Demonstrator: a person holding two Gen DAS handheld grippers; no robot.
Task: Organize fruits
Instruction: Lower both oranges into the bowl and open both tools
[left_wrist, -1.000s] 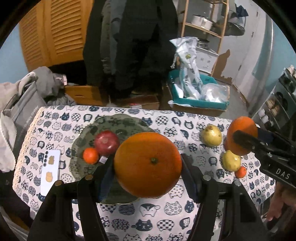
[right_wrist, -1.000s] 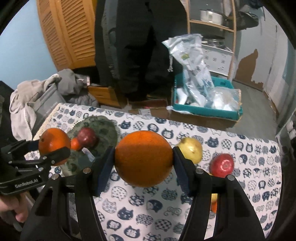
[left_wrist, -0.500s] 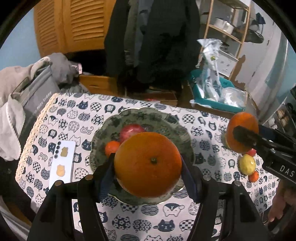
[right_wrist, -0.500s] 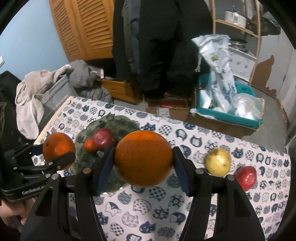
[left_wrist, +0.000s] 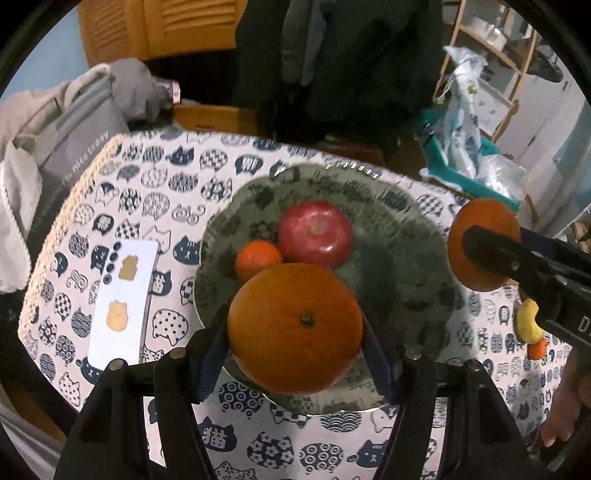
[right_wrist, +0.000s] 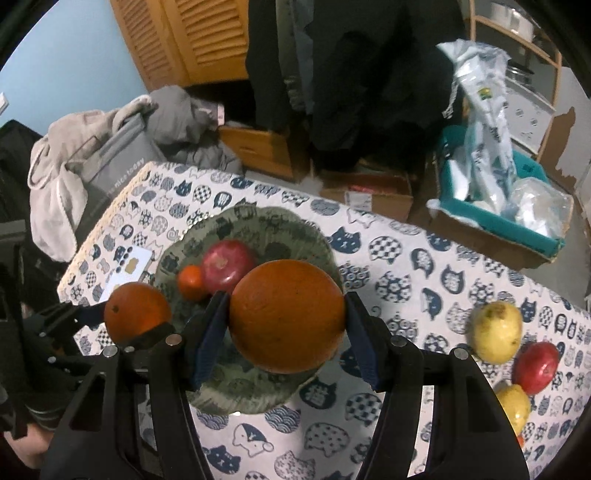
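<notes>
An orange (left_wrist: 294, 326) is clamped in the left gripper (left_wrist: 295, 332) above a plate (left_wrist: 406, 236) where an apple (left_wrist: 314, 234) is seen.

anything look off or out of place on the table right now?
One non-fruit item: a white phone lies flat on the tablecloth beside the green plate. Otherwise nothing is spilled or damaged. The plate holds a red apple and a small tangerine; loose fruit, like a yellow pear, sits upright at the far side.

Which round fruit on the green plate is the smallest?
The little orange tangerine on the green patterned plate. The dark red apple touching it is much bigger.
</notes>
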